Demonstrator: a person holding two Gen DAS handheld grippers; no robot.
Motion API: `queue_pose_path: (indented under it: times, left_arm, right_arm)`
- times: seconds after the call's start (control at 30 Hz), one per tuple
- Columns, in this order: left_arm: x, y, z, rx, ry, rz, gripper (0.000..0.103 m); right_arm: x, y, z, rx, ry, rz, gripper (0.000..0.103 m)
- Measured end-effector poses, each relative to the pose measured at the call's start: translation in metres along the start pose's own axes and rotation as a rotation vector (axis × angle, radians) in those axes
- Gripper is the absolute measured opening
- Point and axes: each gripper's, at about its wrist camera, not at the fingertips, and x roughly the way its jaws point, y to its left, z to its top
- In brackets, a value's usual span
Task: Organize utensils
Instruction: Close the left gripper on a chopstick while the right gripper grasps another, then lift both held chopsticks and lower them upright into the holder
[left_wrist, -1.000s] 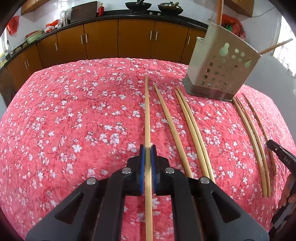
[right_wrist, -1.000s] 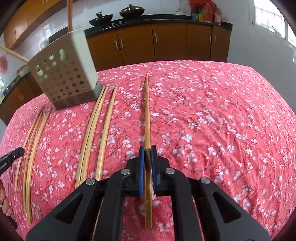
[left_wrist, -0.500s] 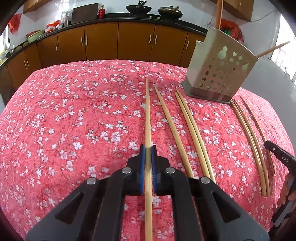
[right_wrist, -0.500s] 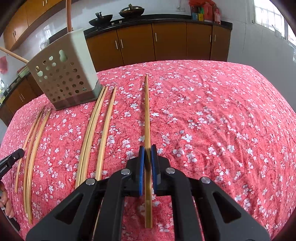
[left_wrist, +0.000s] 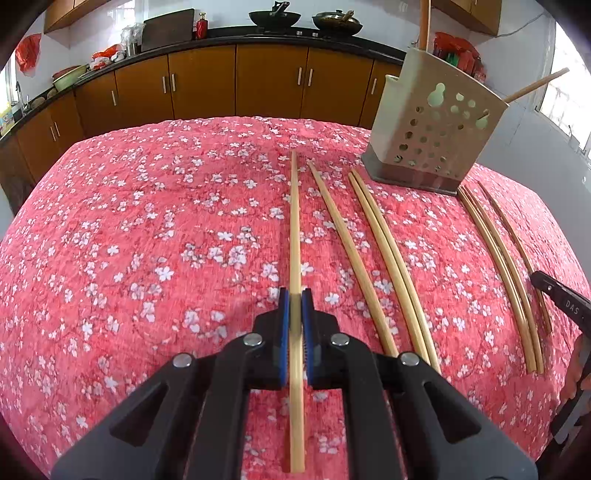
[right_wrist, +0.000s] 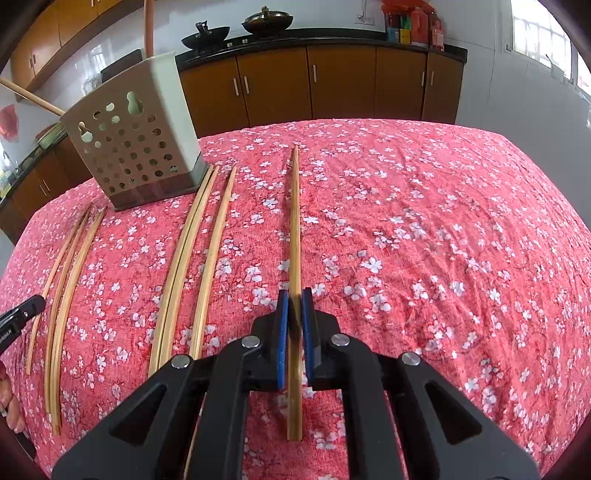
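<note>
Left gripper (left_wrist: 295, 295), jaws pinching one chopstick (left_wrist: 294, 221) lengthwise, far tip out over the red floral table (left_wrist: 129, 240). Right gripper (right_wrist: 295, 295), jaws likewise clamped on one chopstick (right_wrist: 294, 221). In the left wrist view, six loose chopsticks flat on the cloth to the right: one single (left_wrist: 347, 258), one touching pair (left_wrist: 391, 266), then a group of three (left_wrist: 506, 266) nearer the table's right edge. Perforated beige utensil holder (left_wrist: 436, 140) upright at the far end, just beyond the loose sticks, with two sticks (left_wrist: 537, 85) protruding from it.
</note>
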Motion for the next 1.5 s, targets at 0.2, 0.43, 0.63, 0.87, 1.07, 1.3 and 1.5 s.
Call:
queue_pose_path:
  times: [0.2, 0.43, 0.63, 0.87, 1.07, 1.3, 1.5]
  left_arm:
    - [-0.002, -0.002, -0.001, 0.001, 0.001, 0.010, 0.008]
    - [-0.003, -0.005, 0.003, 0.021, 0.042, 0.024, 0.008]
    - [-0.022, -0.001, 0.017, 0.006, 0.015, 0.004, 0.008]
    - [-0.059, -0.003, 0.044, 0.019, -0.086, -0.014, 0.008]
    - [-0.091, -0.005, 0.064, 0.011, -0.191, -0.022, 0.008]
    - [-0.122, -0.002, 0.080, -0.012, -0.295, -0.025, 0.008]
    - [-0.129, 0.000, 0.089, -0.024, -0.316, -0.020, 0.008]
  right_arm:
    - [-0.001, -0.002, 0.000, 0.006, 0.000, 0.006, 0.008]
    - [-0.023, -0.006, 0.007, 0.037, -0.051, 0.021, 0.008]
    - [-0.058, -0.015, 0.023, 0.061, -0.156, 0.030, 0.008]
    - [-0.087, -0.016, 0.040, 0.070, -0.270, 0.033, 0.008]
    - [-0.101, -0.015, 0.047, 0.071, -0.331, 0.030, 0.008]
    - [-0.114, -0.014, 0.053, 0.072, -0.384, 0.035, 0.008]
    - [-0.123, -0.011, 0.060, 0.058, -0.411, 0.040, 0.008]
